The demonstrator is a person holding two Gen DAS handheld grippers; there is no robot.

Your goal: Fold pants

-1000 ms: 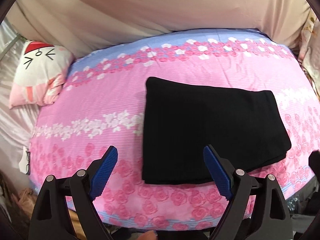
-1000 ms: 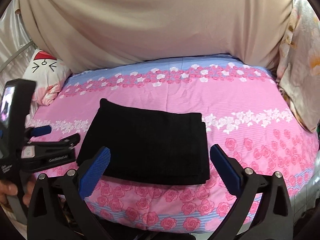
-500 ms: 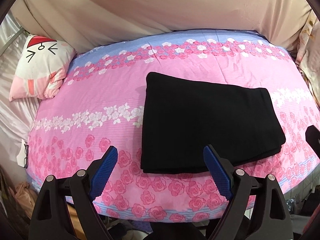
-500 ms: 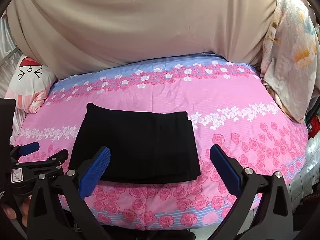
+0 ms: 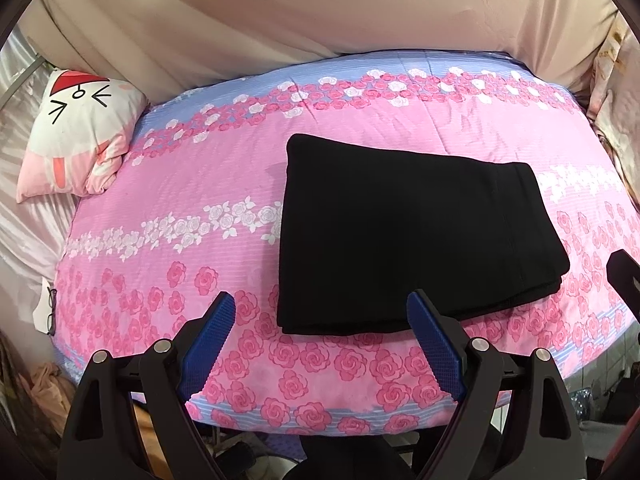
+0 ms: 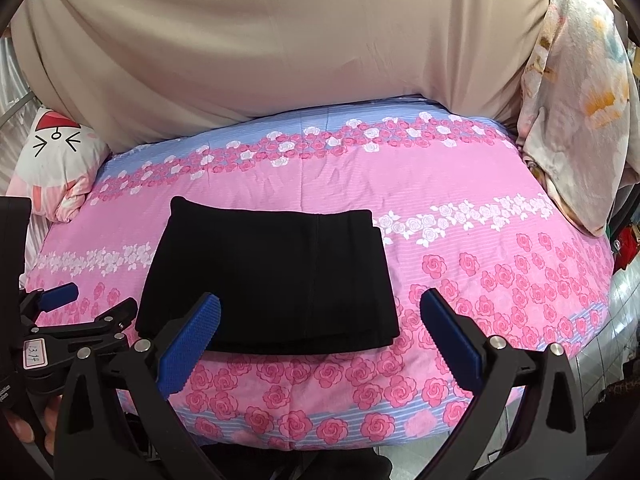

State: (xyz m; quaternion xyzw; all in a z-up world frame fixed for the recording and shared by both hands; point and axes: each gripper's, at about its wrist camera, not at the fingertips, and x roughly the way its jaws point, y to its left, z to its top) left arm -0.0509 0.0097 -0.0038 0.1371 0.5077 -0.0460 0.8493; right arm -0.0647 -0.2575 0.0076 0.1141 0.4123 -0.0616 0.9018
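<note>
Room: bedroom corner, beige draped sheet (image 6: pixel 248 48) as backdrop, likely there to keep the background plain.
Surface: bed under a pink rose-print cover with a blue band at the far edge (image 5: pixel 360 104); flat and soft, a fair folding surface.
Left of bed: white-and-pink cartoon-cat pillow (image 5: pixel 76 136) pushed off to the side, out of the work area.
Right of bed: pale floral cloth bundle (image 6: pixel 572 92) leaning at the edge, also out of the way.
Pants: black knit pants, folded into a compact rectangle (image 6: pixel 272 276), lying flat near the front edge of the bed, left of centre in the right wrist view. Layered edges show at the right end and near side. Nothing is touching them.
Left gripper (image 5: pixel 322 342): blue-padded jaws spread wide, nothing between them, hanging short of the front edge of the bed, angled down at the pants.
Right gripper (image 6: pixel 320 344): jaws equally wide apart, holding nothing, also short of the bed edge.
Hand: a person's fingers (image 6: pixel 24 428) wrap the left gripper's handle, low left in the right wrist view.
Task state: looks finished. Stack is squared and both tools are clear of it.
Risk: knit is limp, so a nudge would skew the layers.
</note>
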